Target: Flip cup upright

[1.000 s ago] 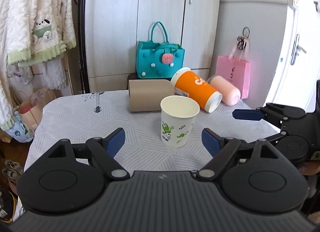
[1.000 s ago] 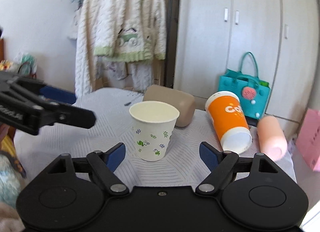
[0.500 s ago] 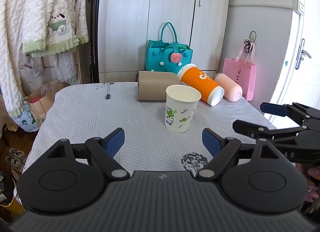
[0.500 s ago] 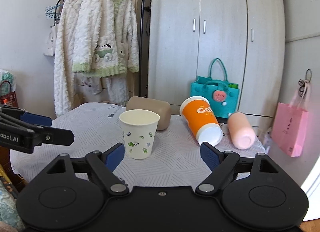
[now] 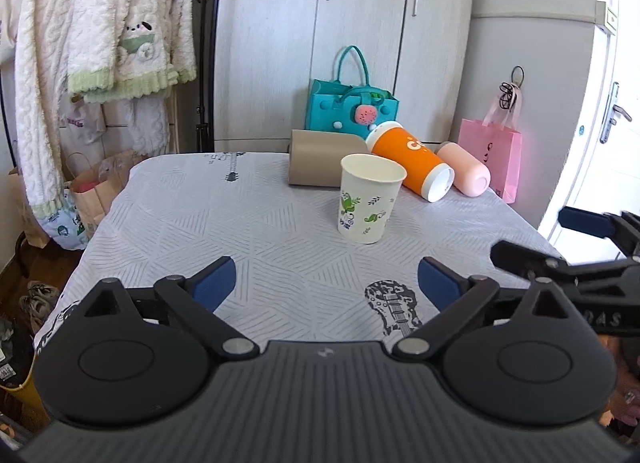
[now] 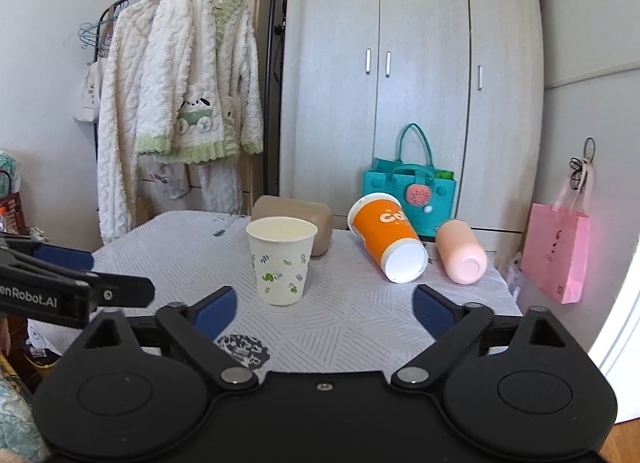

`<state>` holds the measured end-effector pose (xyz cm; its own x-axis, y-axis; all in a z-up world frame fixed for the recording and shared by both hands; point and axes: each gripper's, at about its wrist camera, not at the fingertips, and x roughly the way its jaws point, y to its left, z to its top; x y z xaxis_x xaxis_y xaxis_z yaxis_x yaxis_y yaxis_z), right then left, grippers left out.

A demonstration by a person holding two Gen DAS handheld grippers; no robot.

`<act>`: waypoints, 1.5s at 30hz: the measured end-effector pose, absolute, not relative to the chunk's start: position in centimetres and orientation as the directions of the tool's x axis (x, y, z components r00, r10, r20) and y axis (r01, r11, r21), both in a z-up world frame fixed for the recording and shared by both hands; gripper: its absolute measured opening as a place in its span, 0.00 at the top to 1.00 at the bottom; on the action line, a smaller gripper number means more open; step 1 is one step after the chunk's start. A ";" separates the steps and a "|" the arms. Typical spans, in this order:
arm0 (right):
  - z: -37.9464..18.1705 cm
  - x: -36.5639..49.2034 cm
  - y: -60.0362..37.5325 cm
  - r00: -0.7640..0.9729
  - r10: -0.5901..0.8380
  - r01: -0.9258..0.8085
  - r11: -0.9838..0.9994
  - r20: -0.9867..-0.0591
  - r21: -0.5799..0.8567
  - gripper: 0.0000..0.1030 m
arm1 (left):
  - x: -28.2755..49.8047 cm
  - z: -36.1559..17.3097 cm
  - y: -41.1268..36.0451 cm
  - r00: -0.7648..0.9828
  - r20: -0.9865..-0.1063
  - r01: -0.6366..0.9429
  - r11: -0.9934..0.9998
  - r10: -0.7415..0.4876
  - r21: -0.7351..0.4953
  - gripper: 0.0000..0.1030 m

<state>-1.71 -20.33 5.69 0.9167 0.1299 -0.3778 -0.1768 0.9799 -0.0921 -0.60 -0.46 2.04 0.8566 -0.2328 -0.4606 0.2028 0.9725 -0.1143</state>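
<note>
A white paper cup with green leaf prints (image 5: 370, 199) stands upright on the table, mouth up; it also shows in the right wrist view (image 6: 281, 260). My left gripper (image 5: 326, 283) is open and empty, well short of the cup. My right gripper (image 6: 324, 307) is open and empty, also back from the cup. The right gripper's fingers (image 5: 584, 221) show at the right edge of the left wrist view. The left gripper's fingers (image 6: 64, 257) show at the left of the right wrist view.
An orange cup (image 5: 412, 165), a tan cup (image 5: 324, 163) and a pink cup (image 5: 464, 173) lie on their sides at the table's back. A teal bag (image 5: 352, 111) and a pink bag (image 5: 494, 159) stand behind. The table (image 5: 200, 231) has a patterned cloth. Robes (image 6: 176, 111) hang at left.
Both grippers have drawn back from the upright paper cup and risen, so more of the table and room shows. The cup has stayed in place.
</note>
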 end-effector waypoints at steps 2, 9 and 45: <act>5.4 -1.8 -20.3 0.918 0.116 -0.164 0.982 -0.379 -0.096 0.00 | -0.8 1.9 -0.3 0.858 -0.459 0.199 0.973 -0.231 -0.118 0.00; 4.8 -1.6 -19.8 0.919 0.052 -0.100 0.990 -0.391 -0.103 0.00 | -0.5 1.2 0.0 0.860 -0.465 0.176 0.977 -0.213 -0.122 0.00; 2.3 -1.9 -20.7 0.921 -0.051 0.040 0.999 -0.385 -0.037 0.00 | -1.0 -1.2 -1.0 0.904 -0.415 0.100 0.995 -0.103 -0.028 0.00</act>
<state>-1.89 -20.68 2.30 0.9214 -0.0510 -0.3851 0.0399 0.9985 -0.0369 -1.02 -1.02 -1.17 0.9039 -0.1026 -0.4153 0.1003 0.9946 -0.0276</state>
